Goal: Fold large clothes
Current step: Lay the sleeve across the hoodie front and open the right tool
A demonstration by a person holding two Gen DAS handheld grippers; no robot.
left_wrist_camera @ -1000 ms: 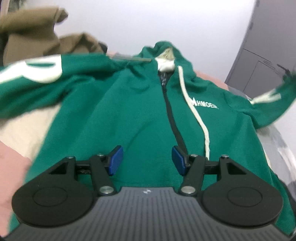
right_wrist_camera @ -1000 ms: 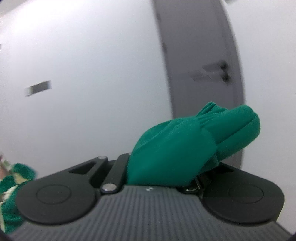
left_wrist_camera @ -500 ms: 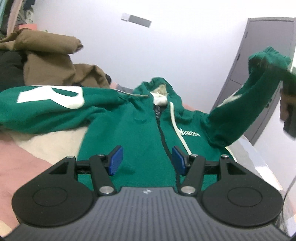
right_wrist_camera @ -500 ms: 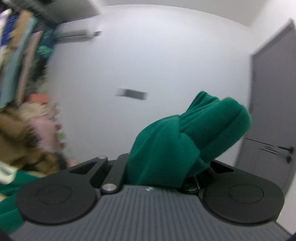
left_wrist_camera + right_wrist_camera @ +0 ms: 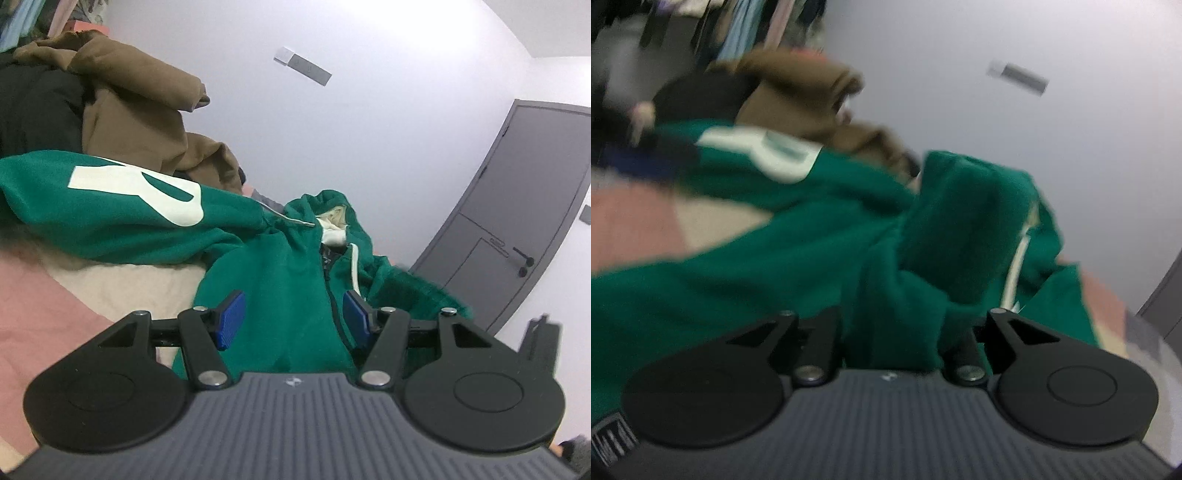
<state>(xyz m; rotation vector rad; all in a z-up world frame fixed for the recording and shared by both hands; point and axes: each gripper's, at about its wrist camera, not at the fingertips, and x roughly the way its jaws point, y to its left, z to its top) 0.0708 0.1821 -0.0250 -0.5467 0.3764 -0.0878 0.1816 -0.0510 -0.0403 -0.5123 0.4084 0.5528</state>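
The green zip hoodie (image 5: 280, 280) lies front-up on a pink and cream bedcover (image 5: 55, 314), one sleeve with a large white letter stretched out flat toward a pile of brown clothing (image 5: 140, 103). The right gripper (image 5: 897, 332) has the other sleeve (image 5: 960, 229) bunched between jaws that have just been opening; the blurred view leaves any remaining pad pressure undetermined. The left gripper (image 5: 293, 315) hovers over the hoodie's lower front, blue pads (image 5: 231, 319) spread and empty.

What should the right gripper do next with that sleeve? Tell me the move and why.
Probably let go and draw back: the right gripper has just been opening, with the green sleeve between its jaws and already brought over the hoodie's front.
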